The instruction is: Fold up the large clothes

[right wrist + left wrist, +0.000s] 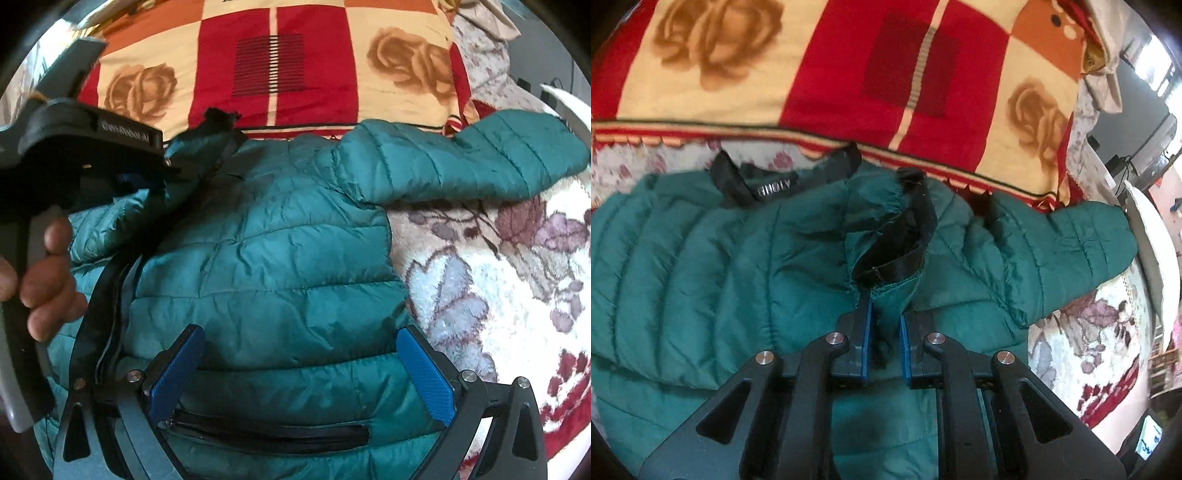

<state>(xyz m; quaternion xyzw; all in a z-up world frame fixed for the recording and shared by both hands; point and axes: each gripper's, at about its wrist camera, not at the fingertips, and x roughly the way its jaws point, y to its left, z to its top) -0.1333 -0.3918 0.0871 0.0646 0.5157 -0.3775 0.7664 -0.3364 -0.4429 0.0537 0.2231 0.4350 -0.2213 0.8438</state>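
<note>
Your left hand-held gripper (886,325) is clamped on the green puffer jacket's (701,258) sleeve cuff; right hand-held gripper (301,354) gapes wide, jacket pocket zipper (269,432) at 6 o'clock.

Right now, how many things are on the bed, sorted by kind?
Jackets: 1, green
Blankets: 2, a red checked one and a pale floral one
Hand-held grippers: 2, left pinching the jacket's cuff, right open above it
Total: 5
</note>
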